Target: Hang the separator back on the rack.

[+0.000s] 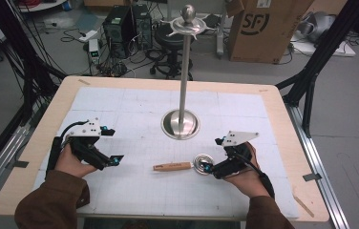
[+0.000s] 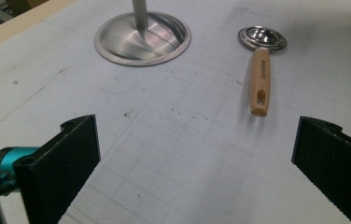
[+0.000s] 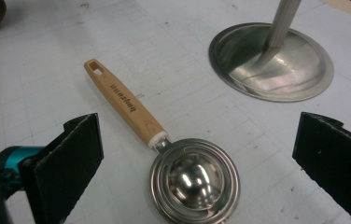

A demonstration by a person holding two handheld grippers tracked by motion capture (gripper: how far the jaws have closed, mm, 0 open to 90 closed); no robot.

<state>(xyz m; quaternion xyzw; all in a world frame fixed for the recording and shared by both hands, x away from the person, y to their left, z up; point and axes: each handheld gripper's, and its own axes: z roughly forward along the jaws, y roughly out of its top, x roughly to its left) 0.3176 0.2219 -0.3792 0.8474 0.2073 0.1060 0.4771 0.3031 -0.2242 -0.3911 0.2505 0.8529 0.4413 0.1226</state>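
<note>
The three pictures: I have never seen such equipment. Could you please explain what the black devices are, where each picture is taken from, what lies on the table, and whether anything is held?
There is no robot here. A person holds a hand tool with a two-jaw claw in each hand: the left claw and the right claw. The high view comes from a fixed camera above the table. The two other pictures come from small cameras riding on each claw, looking out between its black jaws.

On the white gridded mat stands a metal stand, a pole on a round base. Near it lies a metal scoop with a wooden handle. The right claw sits close to its bowl, jaws wide apart on either side. Both claws are open and hold nothing.
</note>
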